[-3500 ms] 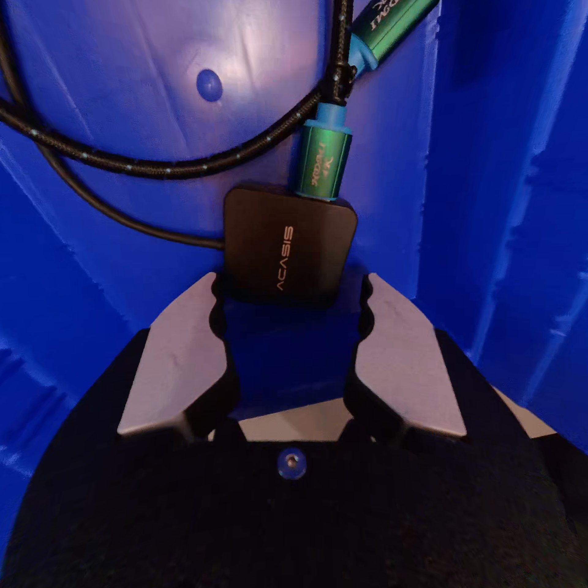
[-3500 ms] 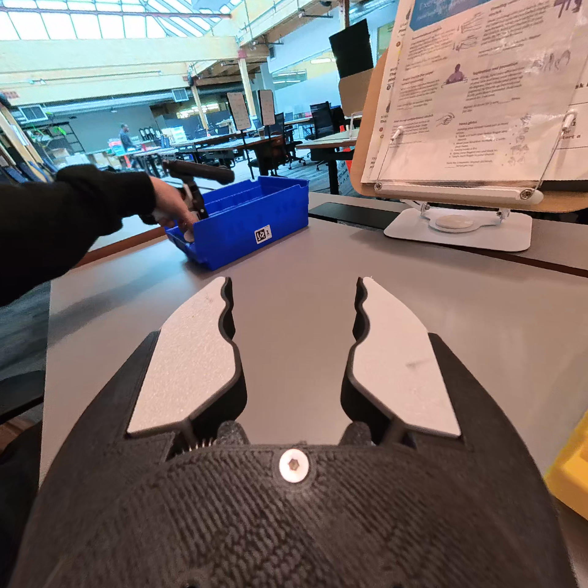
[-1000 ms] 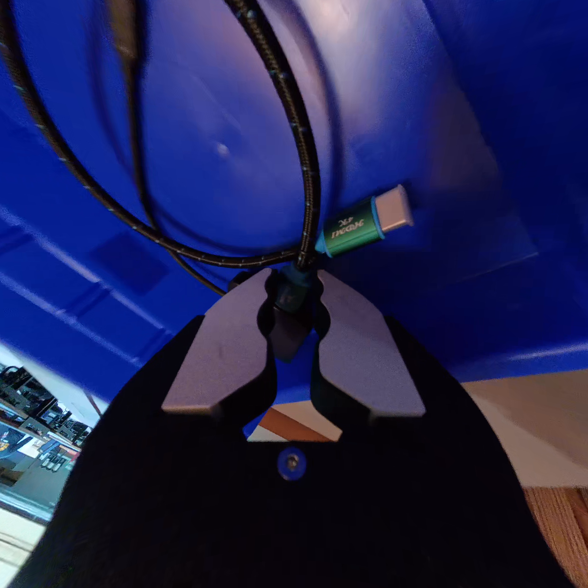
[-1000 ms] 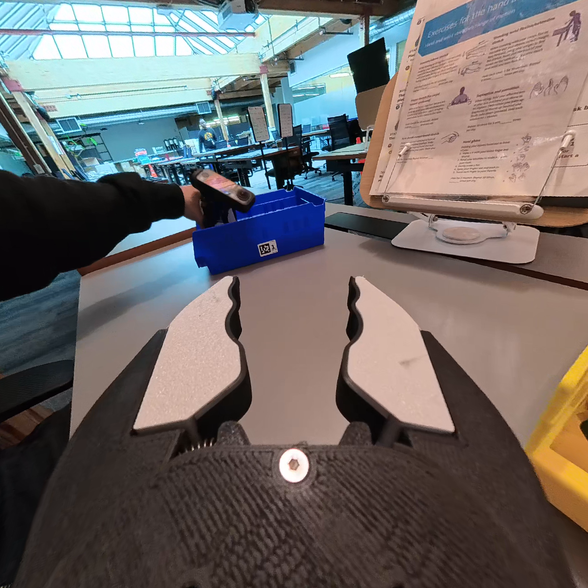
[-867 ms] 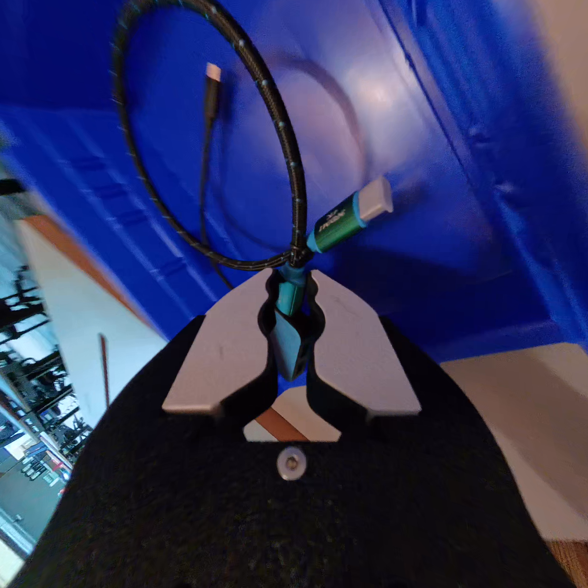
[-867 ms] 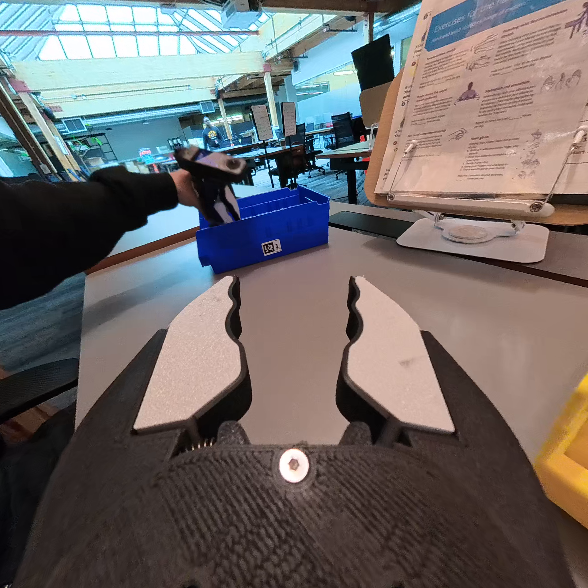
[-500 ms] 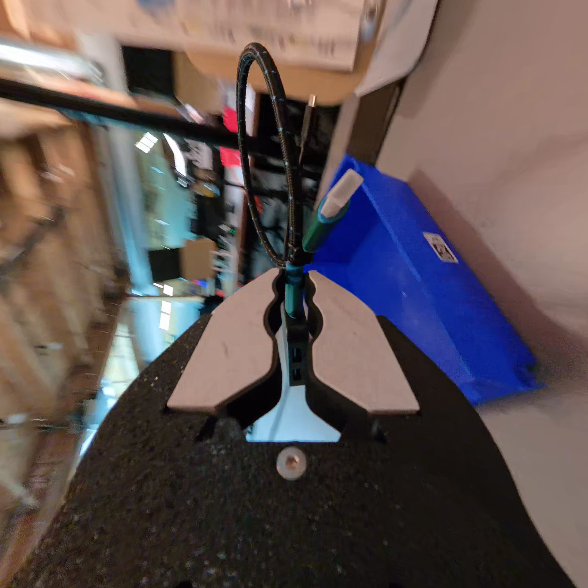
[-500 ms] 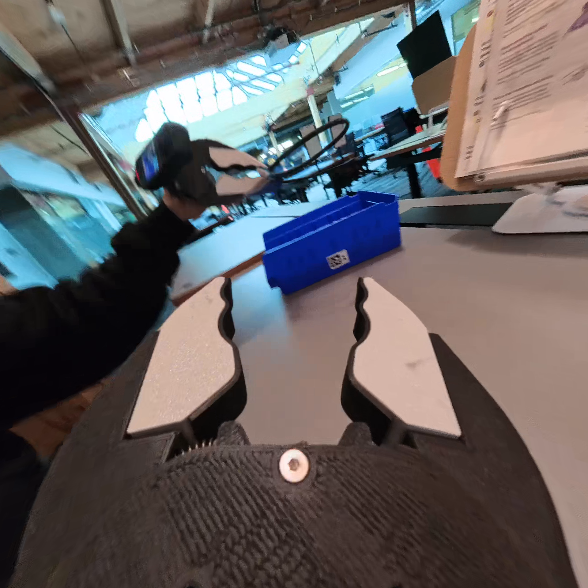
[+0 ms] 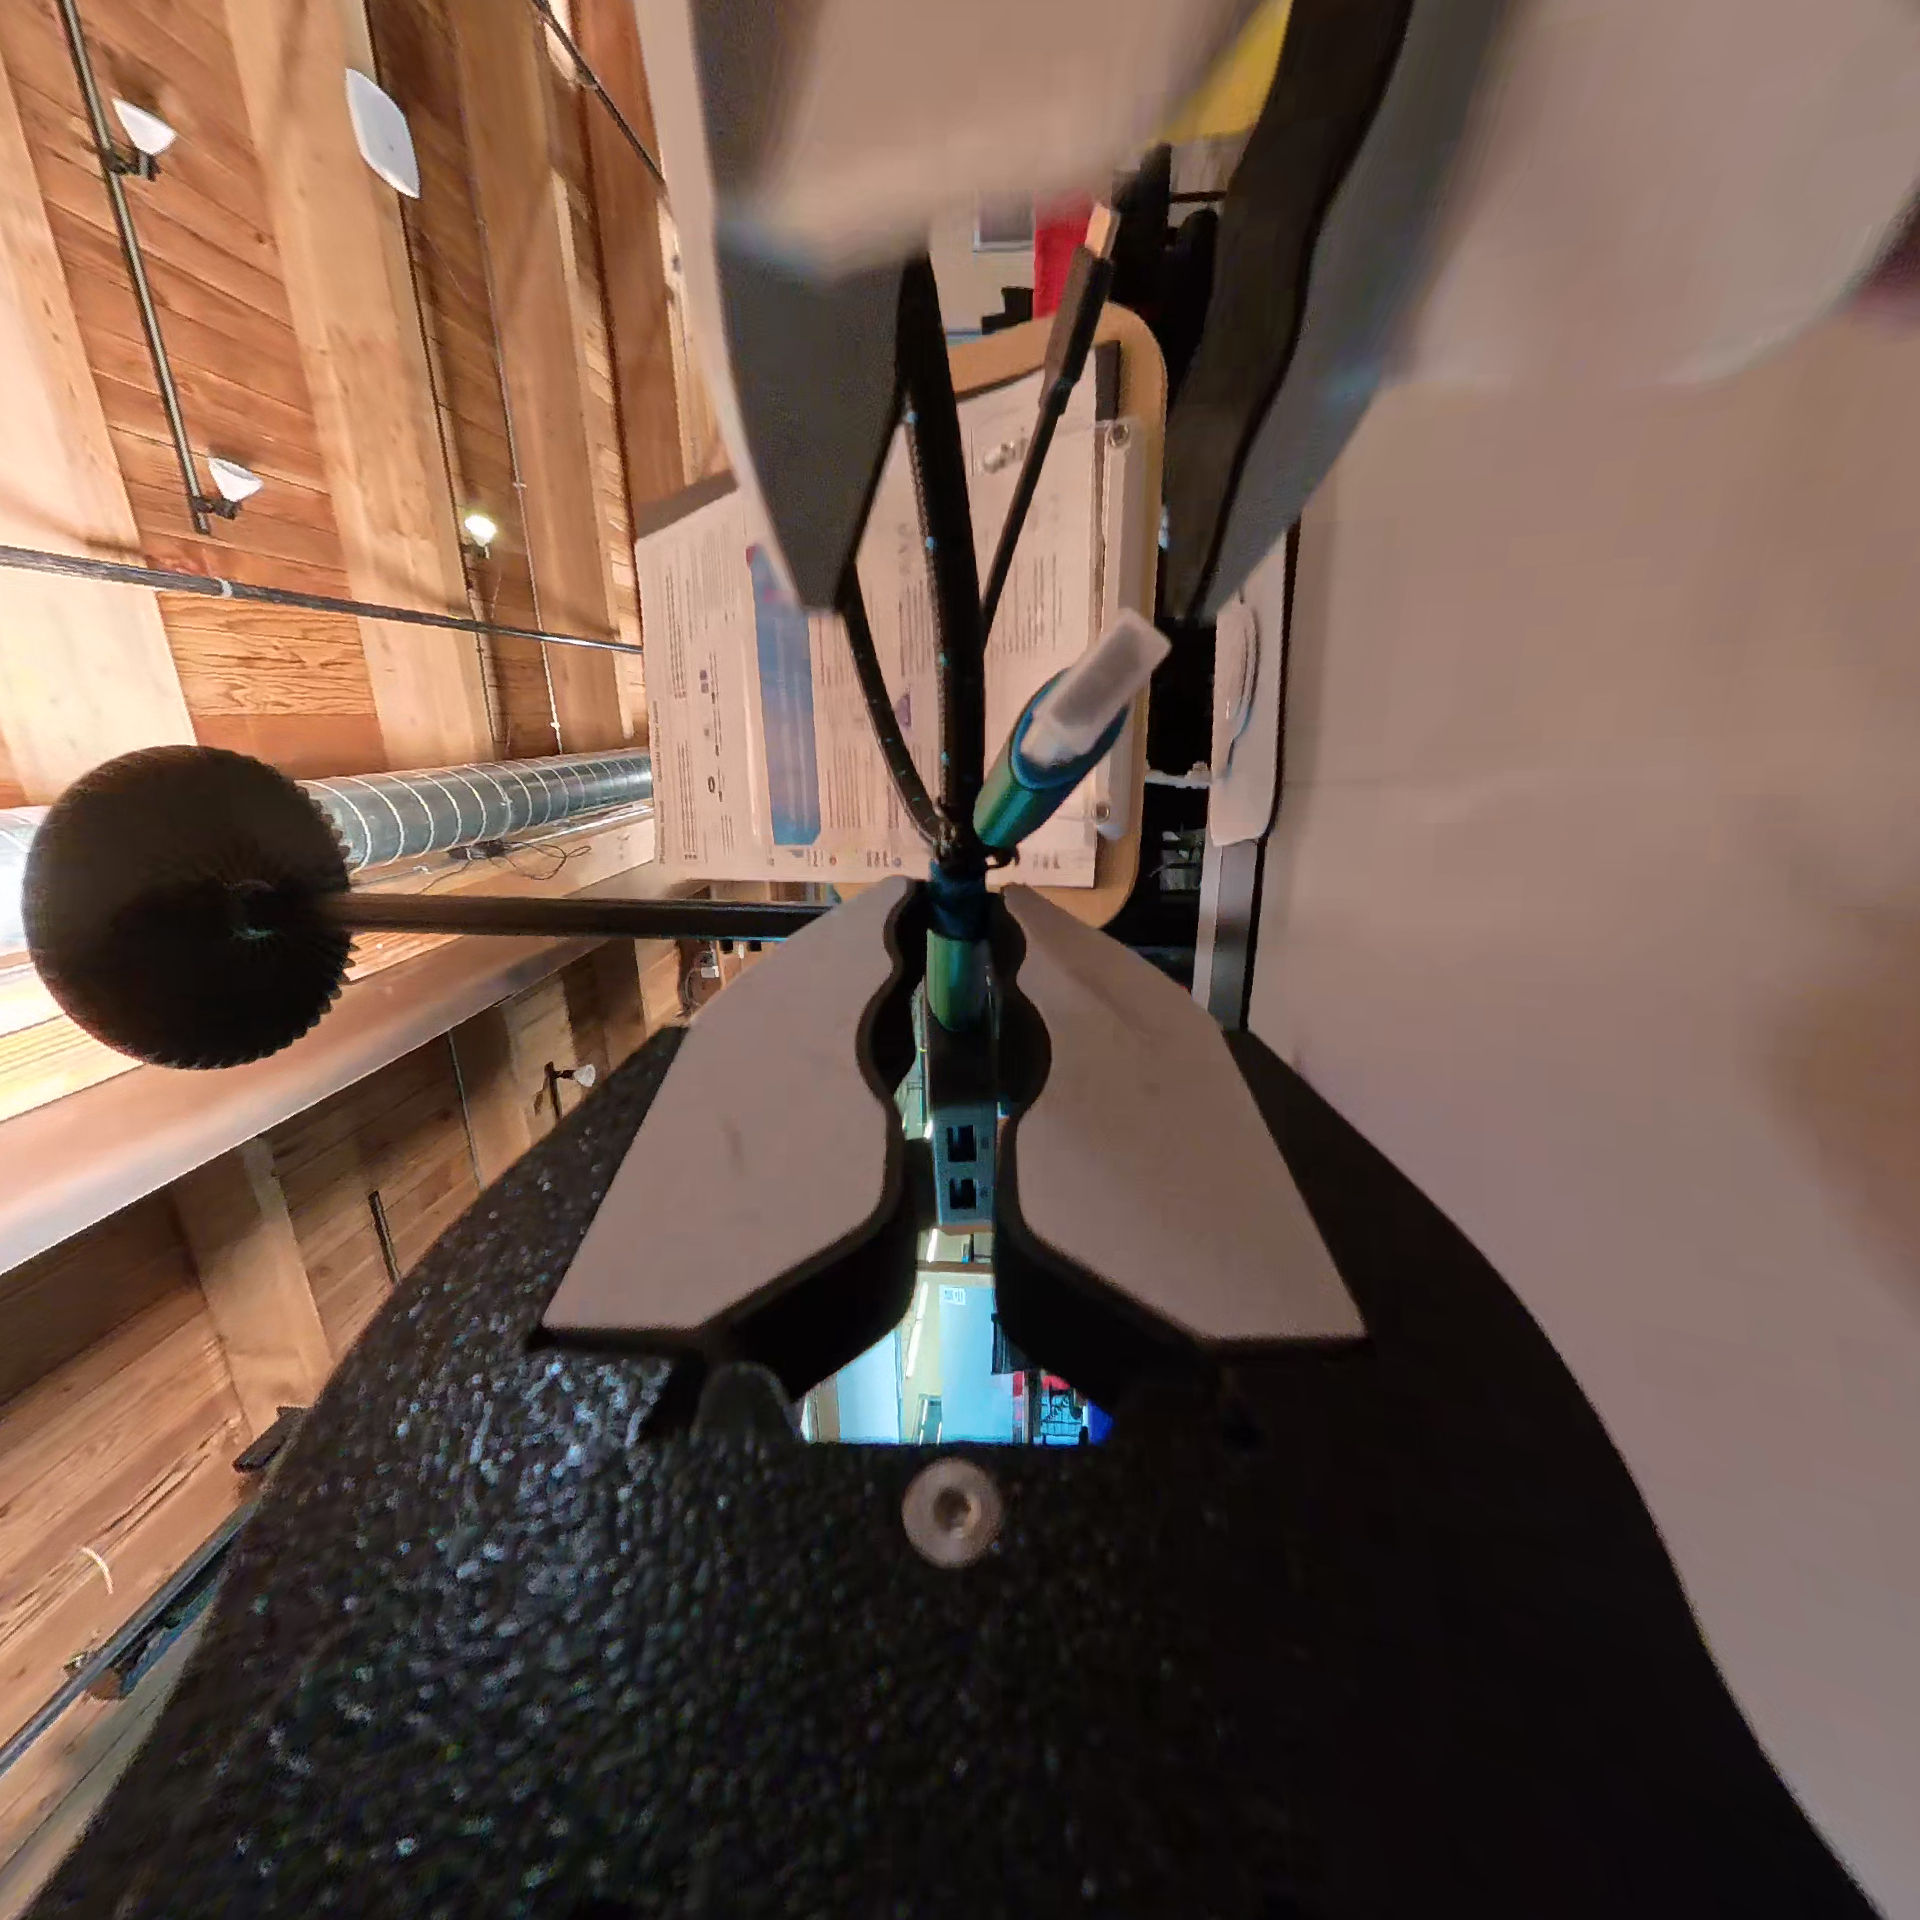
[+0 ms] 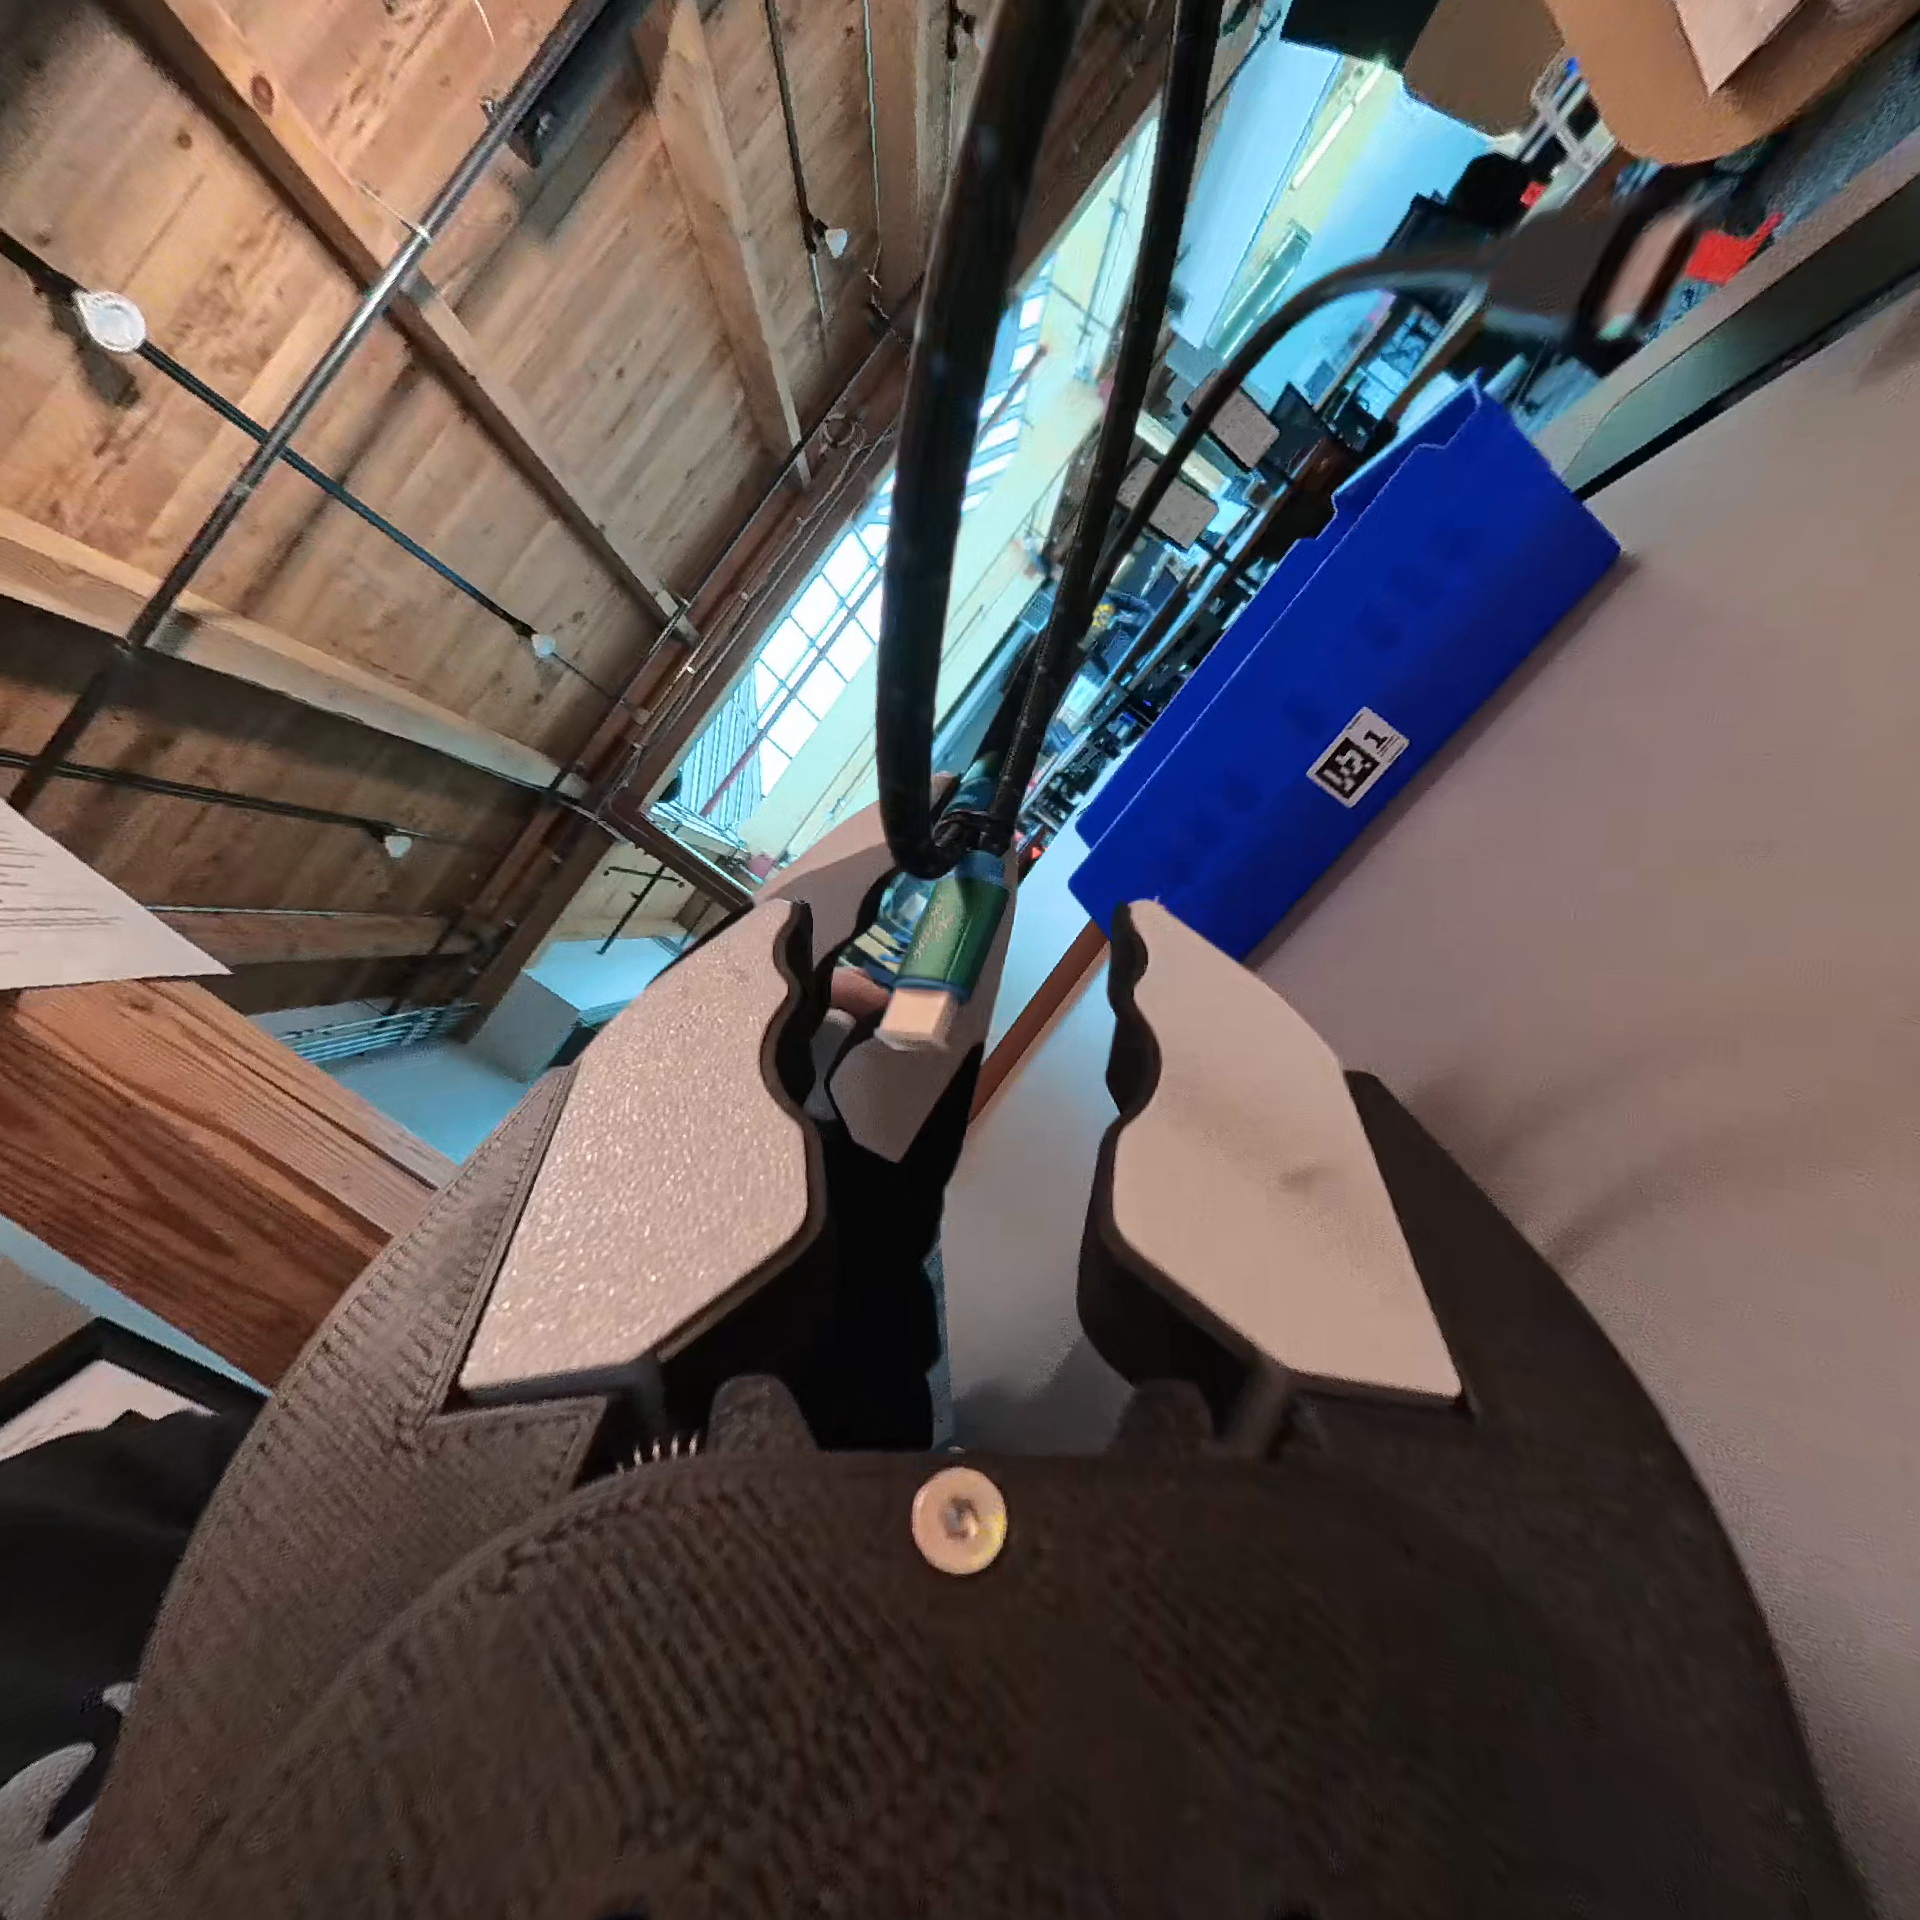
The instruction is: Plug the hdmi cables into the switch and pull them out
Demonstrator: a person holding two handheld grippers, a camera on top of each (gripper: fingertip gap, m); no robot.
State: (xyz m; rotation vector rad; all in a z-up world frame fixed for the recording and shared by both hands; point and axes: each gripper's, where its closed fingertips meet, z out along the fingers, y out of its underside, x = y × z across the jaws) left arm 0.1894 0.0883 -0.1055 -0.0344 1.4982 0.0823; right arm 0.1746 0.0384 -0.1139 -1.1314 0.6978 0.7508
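A: Lifted clear of the blue bin [image 10: 1340, 665] now, the switch [image 9: 962, 1138] has come out with the left gripper [image 9: 954, 940], where a second ago both were down inside it.

B: How does the switch sit?

A: Edge-on between the left gripper's pads, which are clamped on it. Its long axis runs along the fingers, two small ports on the edge facing the camera, far end pointing away toward the right gripper.

B: And the cables?

A: One green plug [image 9: 954, 977] is seated in the switch's far end, in line with it. The braided black cable [image 9: 940, 582] loops out from there and returns, so the free green plug [image 9: 1060, 743] sticks out just beside the fingertips, slanting up and to the right, its silver tip bare.

B: The right gripper?

A: Its jaws stand apart, holding nothing. In its own view the free plug [image 10: 940, 951] hangs tip-down just above its open fingertips [image 10: 800, 997], near the left one; whether they touch I cannot tell.

B: Surroundings?

A: Grey table [image 10: 1621, 1039], the bin resting on it, and a document stand [image 9: 904, 665] with printed sheets behind.
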